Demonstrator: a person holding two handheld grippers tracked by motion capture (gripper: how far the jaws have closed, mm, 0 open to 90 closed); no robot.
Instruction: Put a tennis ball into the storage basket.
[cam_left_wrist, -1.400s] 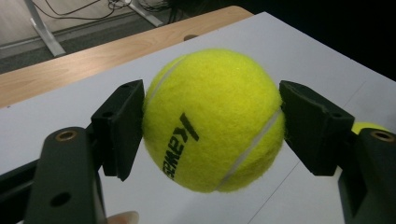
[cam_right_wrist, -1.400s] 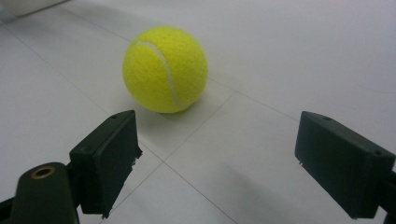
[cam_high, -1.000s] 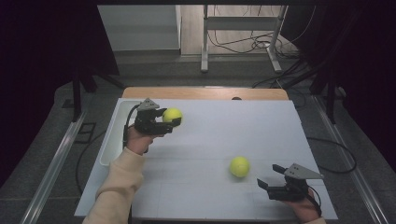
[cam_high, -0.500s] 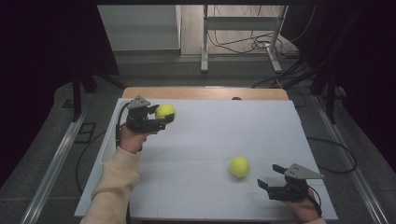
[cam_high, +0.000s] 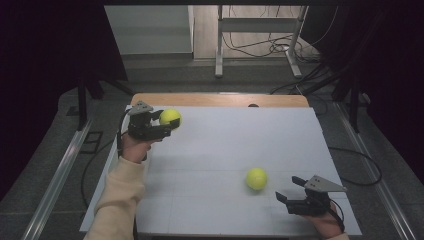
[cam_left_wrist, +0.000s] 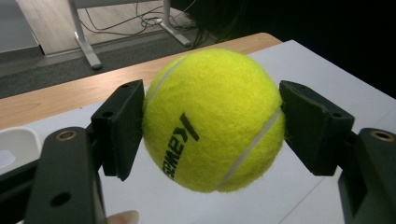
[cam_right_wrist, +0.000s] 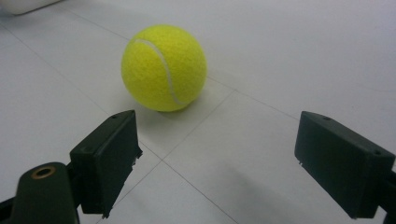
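My left gripper (cam_high: 167, 126) is shut on a yellow tennis ball (cam_high: 170, 117) and holds it above the far left part of the white table (cam_high: 225, 145). In the left gripper view both black pads press the sides of that tennis ball (cam_left_wrist: 212, 119), which carries black lettering. A second yellow tennis ball (cam_high: 256, 178) lies on the table at the near right. My right gripper (cam_high: 289, 192) stands open just short of it, low over the surface. In the right gripper view this tennis ball (cam_right_wrist: 164, 67) rests ahead of the spread jaws, apart from both.
A white tray (cam_left_wrist: 14, 147) sits at the table's far left corner. The wooden table edge (cam_high: 220, 99) runs along the back. Beyond it are desk legs and cables on the floor (cam_high: 260, 47). Dark curtains close off both sides.
My left gripper has carried its ball leftward and a little farther back. The right gripper and the ball on the table have stayed put.
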